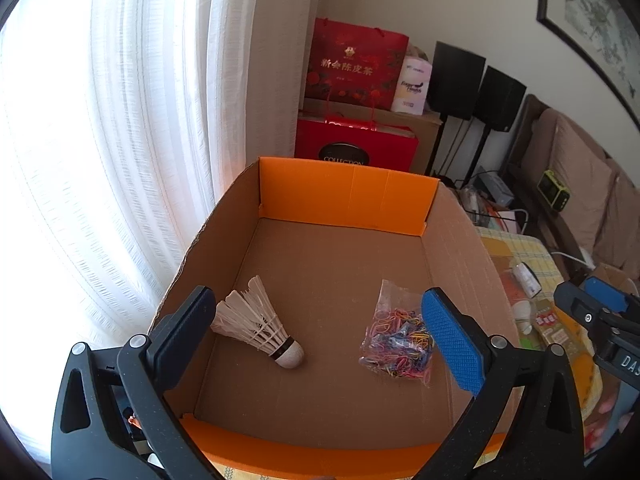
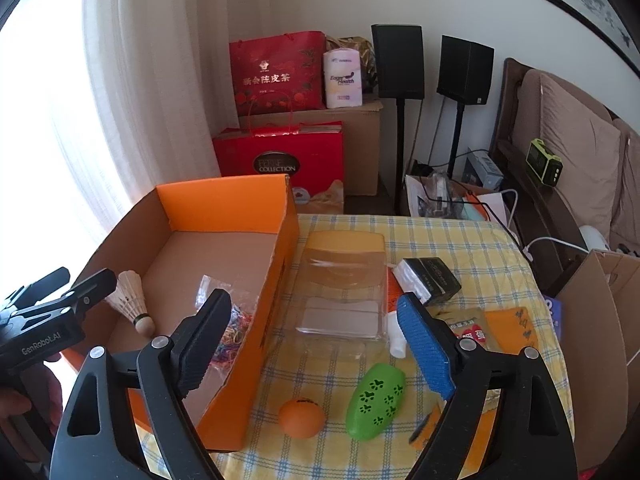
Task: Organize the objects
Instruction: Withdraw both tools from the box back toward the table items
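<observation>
You are holding your left tongs [image 1: 320, 334] wide open over the cardboard box [image 1: 340, 200], and nothing is sitting between them. A white shuttlecock [image 1: 256, 322] is lying on its side on the box floor near the left wall. A clear bag of colored rubber bands [image 1: 396, 336] is lying apart from it, on the right. Your right tongs [image 1: 596, 304] are peeking in at the right edge.

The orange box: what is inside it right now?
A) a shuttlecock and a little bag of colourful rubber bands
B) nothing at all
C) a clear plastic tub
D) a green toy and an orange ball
A: in the left wrist view the shuttlecock and the bag of rubber bands lie on the floor of the orange box, while the green toy and orange ball sit outside on the tablecloth.
</observation>
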Demonstrator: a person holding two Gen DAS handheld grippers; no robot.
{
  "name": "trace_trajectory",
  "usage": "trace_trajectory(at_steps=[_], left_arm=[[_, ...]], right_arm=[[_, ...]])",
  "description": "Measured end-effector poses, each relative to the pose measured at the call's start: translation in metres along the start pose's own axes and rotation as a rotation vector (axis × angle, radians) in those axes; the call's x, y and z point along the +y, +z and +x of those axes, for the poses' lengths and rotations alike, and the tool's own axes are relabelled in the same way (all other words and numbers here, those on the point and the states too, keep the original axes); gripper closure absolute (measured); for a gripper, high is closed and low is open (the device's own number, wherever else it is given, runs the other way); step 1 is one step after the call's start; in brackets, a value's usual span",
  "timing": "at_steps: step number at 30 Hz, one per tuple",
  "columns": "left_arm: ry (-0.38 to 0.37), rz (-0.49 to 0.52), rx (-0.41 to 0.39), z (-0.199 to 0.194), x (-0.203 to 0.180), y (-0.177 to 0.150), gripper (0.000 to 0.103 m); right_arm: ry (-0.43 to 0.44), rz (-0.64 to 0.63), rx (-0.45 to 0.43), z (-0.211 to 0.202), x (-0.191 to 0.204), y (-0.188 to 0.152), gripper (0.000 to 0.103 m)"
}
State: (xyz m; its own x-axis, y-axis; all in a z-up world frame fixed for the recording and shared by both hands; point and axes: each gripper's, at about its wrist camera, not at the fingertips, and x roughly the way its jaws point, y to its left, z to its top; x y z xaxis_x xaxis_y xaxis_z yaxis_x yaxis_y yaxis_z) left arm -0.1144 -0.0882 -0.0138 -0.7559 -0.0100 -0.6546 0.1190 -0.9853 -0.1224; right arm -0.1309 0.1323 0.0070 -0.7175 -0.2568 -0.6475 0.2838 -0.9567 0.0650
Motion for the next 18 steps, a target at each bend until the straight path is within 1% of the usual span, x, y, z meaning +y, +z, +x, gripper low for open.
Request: trace_trajectory(at_steps=[3, 5, 10, 12, 18], left_arm=[[-0.01, 0.004, -0.004, -0.001, -0.004, 0.001, 0.0], [-0.019, 0.0, 0.0, -0.002, -0.005, 0.001, 0.0], [-0.052, -0.014, 0.017, -0.002, -0.01, 0.001, 0.0], [-0.066, -0.01, 0.025, -0.002, -0.014, 0.001, 0.0], [-0.073, 0.021, 0.031, -0.003, -0.032, -0.001, 0.0]], right_arm=[[0.003, 0.025, -0.003, -0.002, -0.009, 0.0, 0.008], [0.007, 0.039, -0.008, -0.005, -0.015, -0.001, 0.001], [0.009, 0.056, -0.008, -0.011, -0.028, -0.002, 0.001], [-0.005, 0.052, -0.005, -0.012, -0.032, -0.003, 0.001], [-0.027, 0.063, -0.008, -0.018, -0.048, -0.006, 0.0]])
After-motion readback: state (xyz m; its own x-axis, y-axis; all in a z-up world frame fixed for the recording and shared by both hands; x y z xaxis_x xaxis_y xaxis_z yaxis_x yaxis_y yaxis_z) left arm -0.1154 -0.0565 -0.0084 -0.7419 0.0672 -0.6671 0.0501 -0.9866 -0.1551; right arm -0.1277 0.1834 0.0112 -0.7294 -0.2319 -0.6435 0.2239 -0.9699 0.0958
